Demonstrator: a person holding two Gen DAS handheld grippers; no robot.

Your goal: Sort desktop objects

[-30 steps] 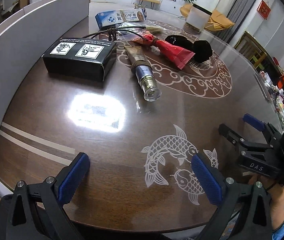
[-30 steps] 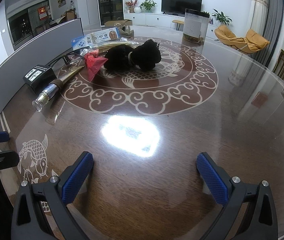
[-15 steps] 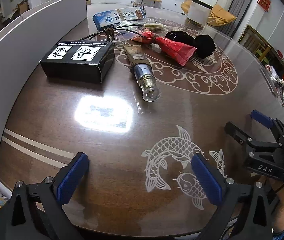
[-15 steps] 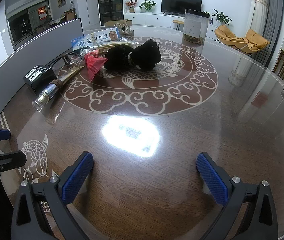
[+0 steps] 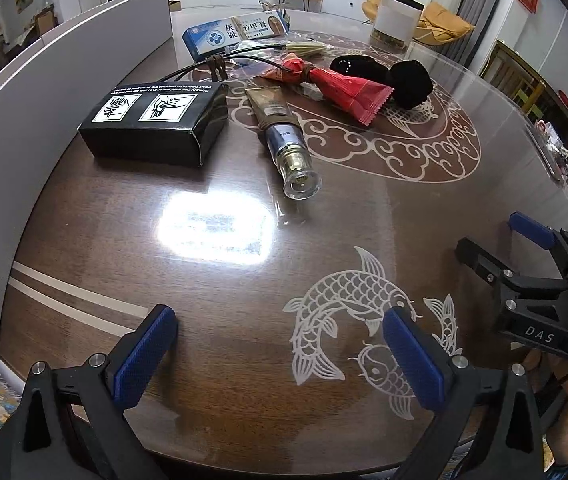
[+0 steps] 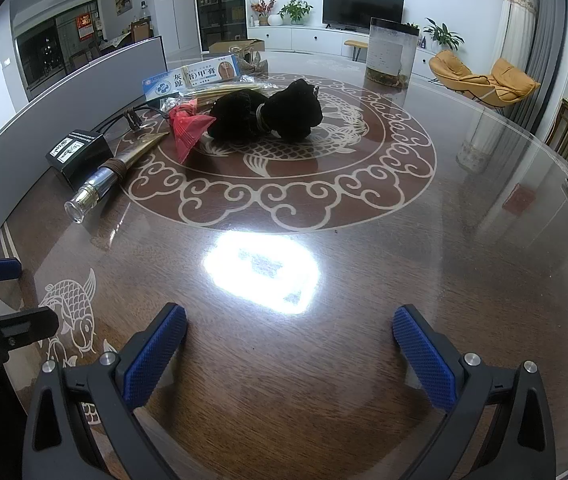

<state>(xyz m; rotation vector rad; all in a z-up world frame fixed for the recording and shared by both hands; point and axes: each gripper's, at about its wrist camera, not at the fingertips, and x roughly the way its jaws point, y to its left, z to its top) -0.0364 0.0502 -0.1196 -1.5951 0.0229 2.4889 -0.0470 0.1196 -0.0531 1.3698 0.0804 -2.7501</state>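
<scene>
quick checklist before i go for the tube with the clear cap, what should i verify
1. Left gripper open and holding nothing: ok.
2. Right gripper open and holding nothing: ok.
3. Tube lying flat, its clear cap end pointing at the left gripper: ok.
4. Bare table between the left gripper and the tube: ok.
5. Room beside the tube: the black box lies apart on one side and the red wrapper on the other, but whether the tube's far end touches the cable or clutter: cannot tell.
6. A place to sort it into: cannot tell.
</scene>
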